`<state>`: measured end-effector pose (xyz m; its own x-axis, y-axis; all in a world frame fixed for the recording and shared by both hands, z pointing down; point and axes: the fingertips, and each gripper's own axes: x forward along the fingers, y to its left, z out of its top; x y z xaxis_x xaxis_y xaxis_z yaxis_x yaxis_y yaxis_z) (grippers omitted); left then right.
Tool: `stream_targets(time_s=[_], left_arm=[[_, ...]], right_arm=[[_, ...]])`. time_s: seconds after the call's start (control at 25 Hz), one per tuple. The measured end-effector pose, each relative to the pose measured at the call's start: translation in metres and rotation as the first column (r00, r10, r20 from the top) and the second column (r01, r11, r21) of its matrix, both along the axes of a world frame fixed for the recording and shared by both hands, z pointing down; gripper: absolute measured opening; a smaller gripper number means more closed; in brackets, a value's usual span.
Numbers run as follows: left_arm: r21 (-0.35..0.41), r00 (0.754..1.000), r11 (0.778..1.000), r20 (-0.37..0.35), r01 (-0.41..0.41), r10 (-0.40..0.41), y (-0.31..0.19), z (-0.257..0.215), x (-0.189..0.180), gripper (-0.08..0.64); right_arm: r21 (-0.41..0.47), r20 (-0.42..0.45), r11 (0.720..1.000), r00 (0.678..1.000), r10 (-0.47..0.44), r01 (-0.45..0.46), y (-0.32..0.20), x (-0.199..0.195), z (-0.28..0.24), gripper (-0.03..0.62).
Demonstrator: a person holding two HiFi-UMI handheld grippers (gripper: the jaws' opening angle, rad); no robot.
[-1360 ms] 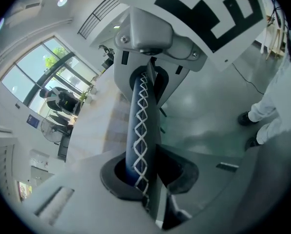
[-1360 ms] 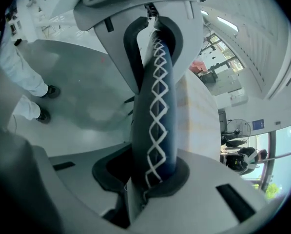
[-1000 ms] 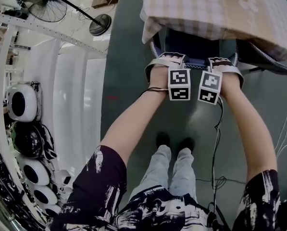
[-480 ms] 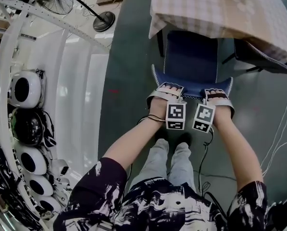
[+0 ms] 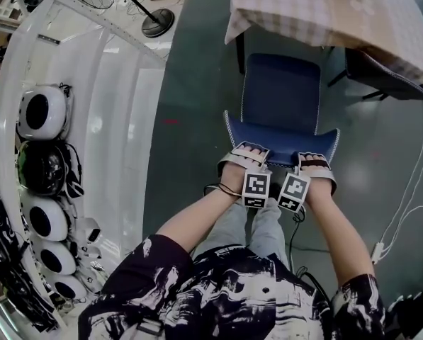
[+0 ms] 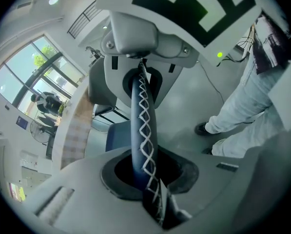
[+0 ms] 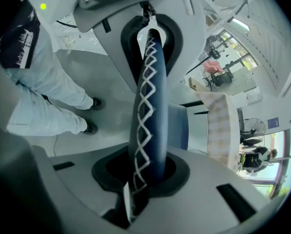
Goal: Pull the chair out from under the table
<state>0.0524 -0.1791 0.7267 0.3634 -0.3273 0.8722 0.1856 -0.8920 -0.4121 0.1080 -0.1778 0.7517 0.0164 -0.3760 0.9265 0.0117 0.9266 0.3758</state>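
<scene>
Chair point(image 5: 280, 91): upright on the floor. The seat lies beyond the fingers and is in full sight, with its far edge just short of the hanging cloth.
Backrest point(image 5: 282, 139): dark blue padding with white criss-cross stitching along the rim. In both gripper views it runs straight through the gap between the fingers and fills it.
Left gripper point(image 5: 248, 151): points steeply down. Its fingers point(image 6: 72, 199) are clamped on the top edge of the Backrest, one on each face of the padding, toward the edge's left end.
Right gripper point(image 5: 312, 159): close beside the Left gripper and pointing down likewise. Its fingers point(image 7: 223, 199) pinch the same edge toward its right end.
Marker cubes point(image 5: 256, 188): one on each gripper, on the near side of the fingers, side by side and almost touching.
Worktop point(image 5: 317, 6): beyond the Chair and well past the fingers, under a checked cloth that hangs over its edge.
Second chair point(image 5: 381, 76): dark, to the right of the right fingers and farther off, partly under the cloth.
Legs point(image 5: 257, 225): in pale trousers, on the near side of the fingers, with both forearms reaching forward to the grippers.
Floor point(image 5: 197, 91): grey-green. A white cable point(image 5: 409, 190) lies to the right of the right fingers.
Rack point(image 5: 37, 112): white, holding round white and black shells, well apart to the left of the left fingers.
</scene>
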Motion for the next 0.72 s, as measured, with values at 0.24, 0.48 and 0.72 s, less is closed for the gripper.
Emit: stream_targets(time_s=[0.24,0.48,0.72], left_arm=[[-0.021,1.000,1.000,-0.001,-0.022,0.022,0.038,0.003,-0.009,0.055],[-0.037,1.000,0.999,-0.004,-0.023,0.023,0.066,0.001,-0.017,0.056],[-0.065,1.000,0.998,-0.006,-0.020,0.020,0.091,0.000,-0.021,0.056]], right_arm=[[-0.019,0.003,1.000,1.000,0.015,-0.015,0.039,-0.010,0.003,0.055],[-0.042,0.006,0.999,0.999,0.034,-0.033,0.069,-0.018,0.001,0.055],[-0.070,0.013,0.997,1.000,0.026,-0.025,0.094,-0.022,0.000,0.055]])
